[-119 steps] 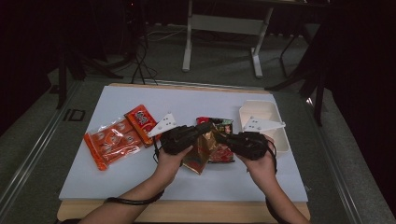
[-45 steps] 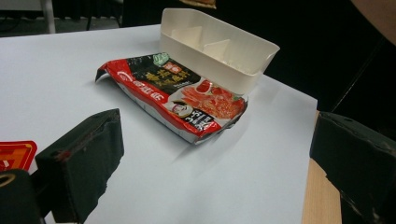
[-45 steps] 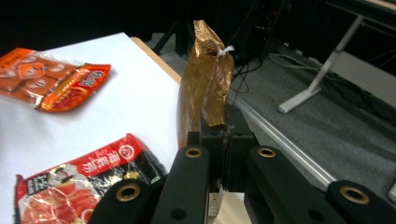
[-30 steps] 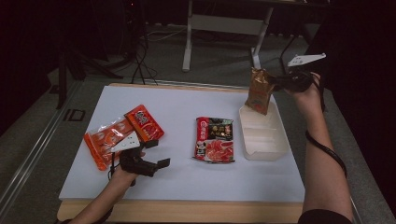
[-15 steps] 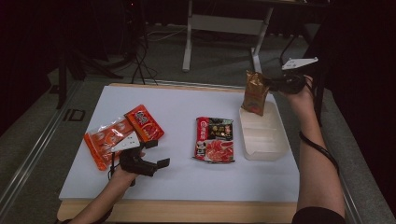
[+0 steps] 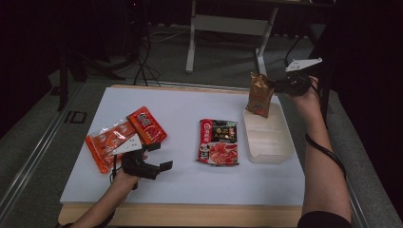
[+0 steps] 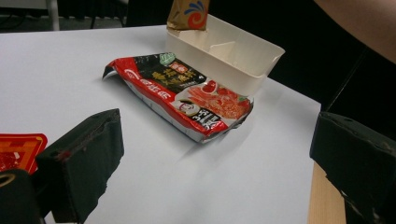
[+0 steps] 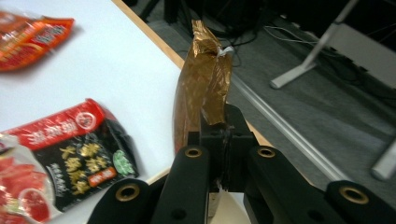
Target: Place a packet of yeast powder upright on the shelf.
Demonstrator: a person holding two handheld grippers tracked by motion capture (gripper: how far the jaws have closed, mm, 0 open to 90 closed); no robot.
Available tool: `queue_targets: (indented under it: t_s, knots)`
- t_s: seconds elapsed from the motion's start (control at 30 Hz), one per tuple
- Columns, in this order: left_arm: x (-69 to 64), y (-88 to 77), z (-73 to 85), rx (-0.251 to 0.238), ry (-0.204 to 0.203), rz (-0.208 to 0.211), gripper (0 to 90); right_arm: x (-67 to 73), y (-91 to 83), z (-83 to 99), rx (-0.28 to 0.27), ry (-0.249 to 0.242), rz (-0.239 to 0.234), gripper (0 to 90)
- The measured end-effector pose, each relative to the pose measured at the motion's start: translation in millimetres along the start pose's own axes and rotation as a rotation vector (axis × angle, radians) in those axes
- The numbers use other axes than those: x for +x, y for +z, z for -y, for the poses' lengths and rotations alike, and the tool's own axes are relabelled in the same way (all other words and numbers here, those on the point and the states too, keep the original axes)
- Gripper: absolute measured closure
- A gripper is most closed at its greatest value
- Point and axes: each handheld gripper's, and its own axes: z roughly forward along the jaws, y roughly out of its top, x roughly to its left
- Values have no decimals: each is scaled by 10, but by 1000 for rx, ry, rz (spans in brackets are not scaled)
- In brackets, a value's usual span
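Left gripper (image 6: 164, 160) rests on the white table (image 6: 190, 109), jaws spread, holding nothing, nearer than the beige tray (image 6: 266, 137). Red-and-black food packet (image 6: 218, 141) lies just beside the tray. Right gripper (image 6: 278, 85) pinches the brown pouch (image 6: 259, 95) above the tray's far end.
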Motion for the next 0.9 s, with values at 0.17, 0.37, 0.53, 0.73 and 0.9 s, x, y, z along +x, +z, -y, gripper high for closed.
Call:
queue_targets:
  t_s: [0.17,0.37,0.53,0.73,0.9]
  knots:
    - [11,-3,4,-4,-7,3,31,-64,-85,-24,31,-8,32,892]
    - [10,5,4,0,-3,3,31,-61,-16,-15,47,-16,19,891]
    - [23,-5,10,-3,-9,3,31,-36,76,-9,16,5,-32,890]
    - [23,-4,9,-7,-10,5,31,-5,161,20,-18,33,-86,890]
    - [24,-10,14,-7,-12,1,31,-32,191,168,-57,91,-93,889]
